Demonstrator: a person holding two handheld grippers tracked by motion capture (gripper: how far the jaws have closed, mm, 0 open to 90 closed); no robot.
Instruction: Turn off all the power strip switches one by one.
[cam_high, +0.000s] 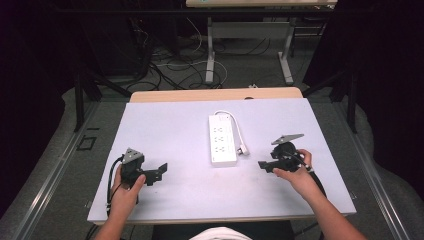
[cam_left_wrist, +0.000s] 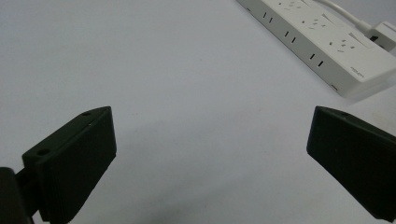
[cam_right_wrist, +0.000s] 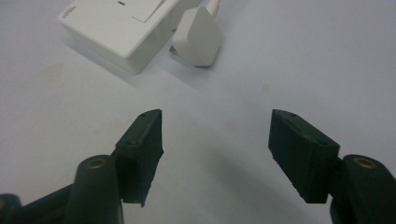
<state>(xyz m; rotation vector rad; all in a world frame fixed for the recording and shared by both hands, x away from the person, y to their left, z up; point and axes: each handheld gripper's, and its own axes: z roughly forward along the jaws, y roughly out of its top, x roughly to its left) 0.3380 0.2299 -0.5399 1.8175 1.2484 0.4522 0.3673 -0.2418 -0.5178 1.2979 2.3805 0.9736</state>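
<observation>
A white power strip (cam_high: 223, 140) lies lengthwise in the middle of the pale table (cam_high: 175, 195); its white cord curls round to a white plug (cam_high: 243, 150) lying loose beside its near right corner. In the right gripper view the strip's near end (cam_right_wrist: 119, 25) and the plug (cam_right_wrist: 198, 37) lie just ahead of the jaws. My right gripper (cam_high: 262, 164) is right of the strip, pointing left at it, open with nothing between its jaws (cam_right_wrist: 217, 154). My left gripper (cam_high: 163, 169) rests at the front left, open and empty (cam_left_wrist: 210, 158), with the strip (cam_left_wrist: 327, 42) far ahead on the right.
The table's front edge runs just below both hands. Beyond the far edge are cables on the floor (cam_high: 175, 70) and the legs of another table (cam_high: 210, 55). Dark curtains close in both sides.
</observation>
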